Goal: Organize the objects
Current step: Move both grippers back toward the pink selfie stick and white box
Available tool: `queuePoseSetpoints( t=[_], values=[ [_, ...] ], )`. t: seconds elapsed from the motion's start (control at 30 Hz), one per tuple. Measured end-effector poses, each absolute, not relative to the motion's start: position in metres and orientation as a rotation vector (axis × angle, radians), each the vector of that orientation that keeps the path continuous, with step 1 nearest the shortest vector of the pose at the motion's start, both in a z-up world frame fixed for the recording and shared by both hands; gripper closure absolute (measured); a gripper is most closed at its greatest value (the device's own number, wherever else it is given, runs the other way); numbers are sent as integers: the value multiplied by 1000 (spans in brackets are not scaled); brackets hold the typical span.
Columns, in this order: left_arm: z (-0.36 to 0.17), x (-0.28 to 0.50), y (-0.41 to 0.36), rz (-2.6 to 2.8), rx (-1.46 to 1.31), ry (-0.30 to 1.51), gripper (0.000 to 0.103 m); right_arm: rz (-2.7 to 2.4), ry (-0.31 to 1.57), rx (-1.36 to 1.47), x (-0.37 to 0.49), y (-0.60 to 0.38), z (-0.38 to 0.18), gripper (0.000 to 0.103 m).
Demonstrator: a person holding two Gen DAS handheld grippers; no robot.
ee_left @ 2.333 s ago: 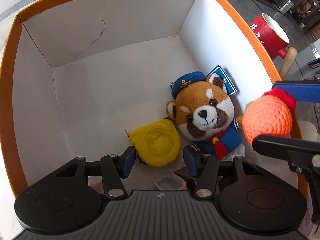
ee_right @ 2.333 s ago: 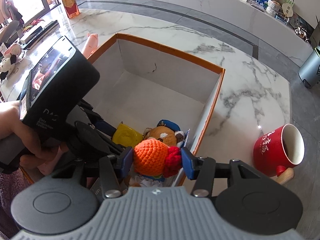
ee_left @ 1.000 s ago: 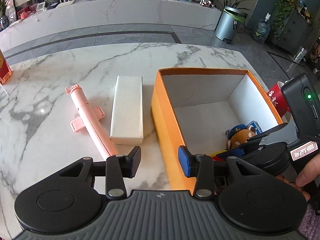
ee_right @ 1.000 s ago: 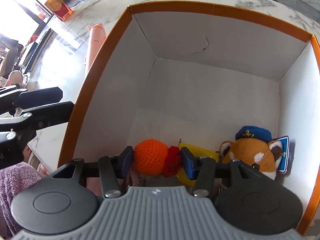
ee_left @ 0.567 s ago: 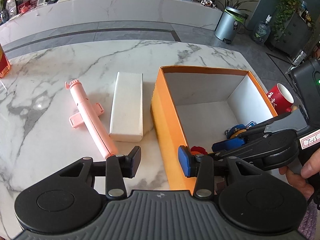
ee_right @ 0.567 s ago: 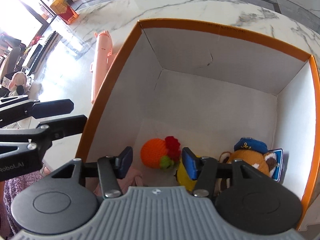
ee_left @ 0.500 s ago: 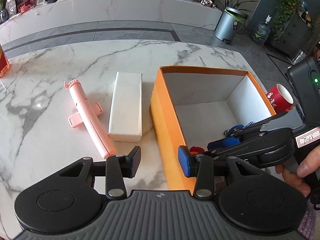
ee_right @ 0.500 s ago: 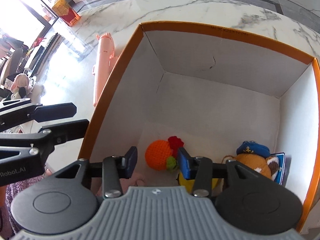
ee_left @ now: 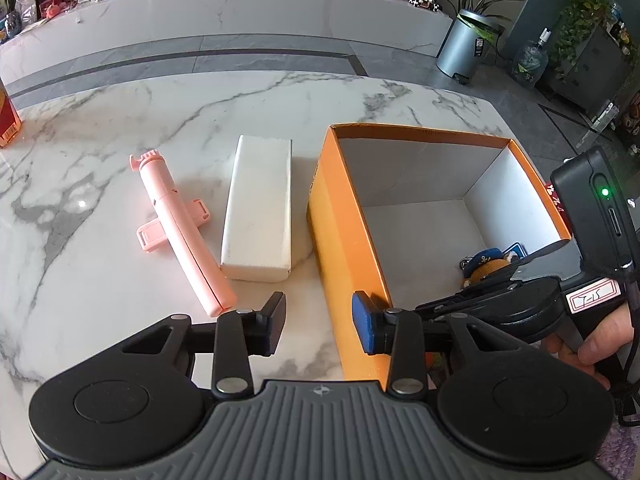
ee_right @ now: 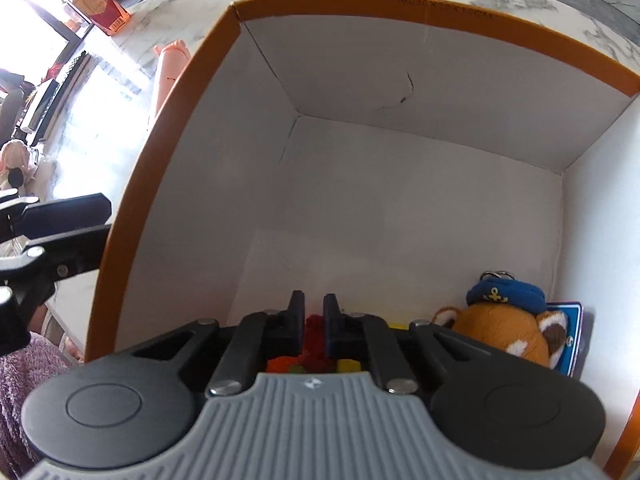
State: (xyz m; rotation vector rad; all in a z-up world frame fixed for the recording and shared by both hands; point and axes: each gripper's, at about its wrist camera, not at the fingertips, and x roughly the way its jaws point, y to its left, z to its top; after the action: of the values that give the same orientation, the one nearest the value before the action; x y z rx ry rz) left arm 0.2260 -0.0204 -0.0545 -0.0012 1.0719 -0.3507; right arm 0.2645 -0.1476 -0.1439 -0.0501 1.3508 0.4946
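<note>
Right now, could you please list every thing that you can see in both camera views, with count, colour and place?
box: one, orange outside, white inside, on the marble table, open top
plush bear: one, brown with blue cap, inside the box by its right wall
crocheted toy: one, orange and red, on the box floor, mostly hidden behind the right gripper
yellow object: one, in the box, barely visible
pink stick: one, on the table left of the box
white block: one, between the pink stick and the box
red mug: one, right of the box, mostly hidden
red carton: one, far on the table
left gripper: open, empty
right gripper: nearly closed, inside the box
</note>
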Motion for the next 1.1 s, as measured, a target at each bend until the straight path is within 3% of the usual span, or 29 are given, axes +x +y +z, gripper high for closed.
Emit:
queuePoseSetpoints(
  t=[0.17,0.23,0.67,1.1],
  values=[
    [-52,222,-14,-345,-3,1072,60,516,1306,-22,262,-153,-133,93],
    [-48,219,-9,-341,-5,1057,60,521,1265,-29,257,-153,-121,87],
    [-26,209,50,-261,2,956,59,668,954,-68,227,-133,-18,83],
    [-79,283,79,-128,-274,1003,59,699,949,-266,263,-49,-32,82]
  ],
)
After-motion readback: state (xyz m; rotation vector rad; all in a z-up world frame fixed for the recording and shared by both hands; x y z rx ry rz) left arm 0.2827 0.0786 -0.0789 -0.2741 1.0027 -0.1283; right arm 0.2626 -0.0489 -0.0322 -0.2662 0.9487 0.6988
